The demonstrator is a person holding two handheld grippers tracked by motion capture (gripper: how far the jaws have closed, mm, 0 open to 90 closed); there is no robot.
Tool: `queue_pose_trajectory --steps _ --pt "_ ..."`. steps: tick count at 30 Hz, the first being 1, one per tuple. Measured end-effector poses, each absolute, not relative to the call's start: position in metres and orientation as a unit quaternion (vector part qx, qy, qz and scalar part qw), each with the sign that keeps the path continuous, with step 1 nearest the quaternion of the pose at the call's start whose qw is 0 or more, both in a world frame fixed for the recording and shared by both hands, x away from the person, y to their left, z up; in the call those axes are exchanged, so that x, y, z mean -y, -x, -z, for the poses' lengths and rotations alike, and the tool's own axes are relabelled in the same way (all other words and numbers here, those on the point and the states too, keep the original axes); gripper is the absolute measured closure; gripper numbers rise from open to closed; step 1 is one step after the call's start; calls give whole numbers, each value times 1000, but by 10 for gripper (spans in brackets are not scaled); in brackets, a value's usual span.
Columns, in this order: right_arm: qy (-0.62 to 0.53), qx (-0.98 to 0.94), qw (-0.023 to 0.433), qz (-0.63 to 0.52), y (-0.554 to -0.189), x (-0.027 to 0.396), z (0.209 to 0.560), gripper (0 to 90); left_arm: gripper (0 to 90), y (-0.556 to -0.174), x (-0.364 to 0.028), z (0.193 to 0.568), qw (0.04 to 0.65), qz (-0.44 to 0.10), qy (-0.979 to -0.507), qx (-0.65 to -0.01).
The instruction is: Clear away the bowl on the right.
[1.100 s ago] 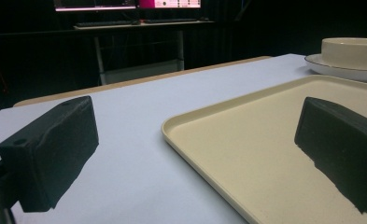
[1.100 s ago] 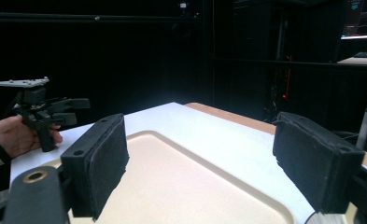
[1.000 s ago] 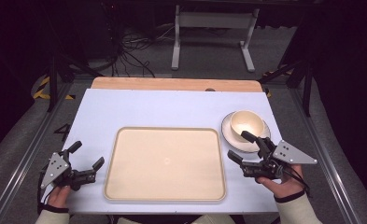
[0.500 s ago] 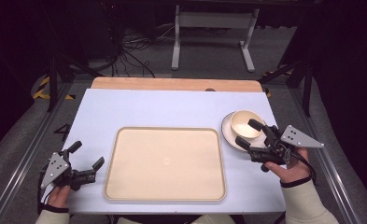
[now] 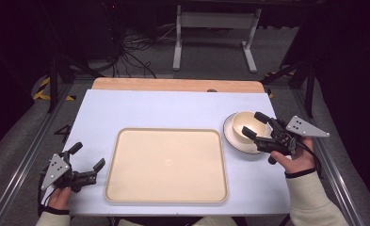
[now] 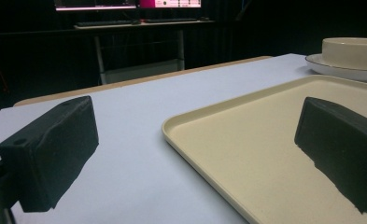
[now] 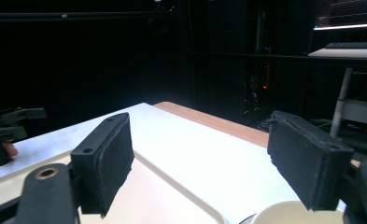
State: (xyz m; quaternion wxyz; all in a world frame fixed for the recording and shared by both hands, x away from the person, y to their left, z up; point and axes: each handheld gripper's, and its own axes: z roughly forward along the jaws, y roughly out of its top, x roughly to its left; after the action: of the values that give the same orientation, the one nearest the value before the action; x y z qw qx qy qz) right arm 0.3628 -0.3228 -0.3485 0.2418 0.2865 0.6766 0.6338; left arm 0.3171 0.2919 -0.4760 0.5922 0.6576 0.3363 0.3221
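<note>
A cream bowl [image 5: 241, 124] stands on a white saucer [image 5: 234, 142] at the table's right. My right gripper [image 5: 252, 124] hovers over the bowl's right side. Its jaws have just been closing a little, still stand wide, and hold nothing. The right gripper view looks along this gripper [image 7: 207, 161], with the bowl's rim [image 7: 288, 215] just below the jaws. My left gripper [image 5: 88, 155] rests open near the front left corner, beside the cream tray [image 5: 166, 165]. In the left gripper view, the left gripper [image 6: 195, 151] straddles the tray's corner [image 6: 265, 140], with the bowl [image 6: 351, 51] far off.
The tray lies empty in the middle of the pale blue table top [image 5: 164, 110]. A wooden strip [image 5: 173, 84] runs along the far edge. Beyond it stand a metal frame [image 5: 215, 37] and floor cables. Metal rails run along both sides of the table.
My right gripper has moved away from the front edge and up, from beside the saucer to over the bowl. The left gripper has stayed in place.
</note>
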Motion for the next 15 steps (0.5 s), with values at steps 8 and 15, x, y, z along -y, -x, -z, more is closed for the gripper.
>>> queue_pose_trajectory --steps 8,15 --pt "-309 -676 244 -623 -374 330 347 288 2 -317 -292 476 591 -322 -659 -336" --pt "-332 -685 266 -591 -385 331 343 318 2 -317 -292 476 592 -322 -658 -336"
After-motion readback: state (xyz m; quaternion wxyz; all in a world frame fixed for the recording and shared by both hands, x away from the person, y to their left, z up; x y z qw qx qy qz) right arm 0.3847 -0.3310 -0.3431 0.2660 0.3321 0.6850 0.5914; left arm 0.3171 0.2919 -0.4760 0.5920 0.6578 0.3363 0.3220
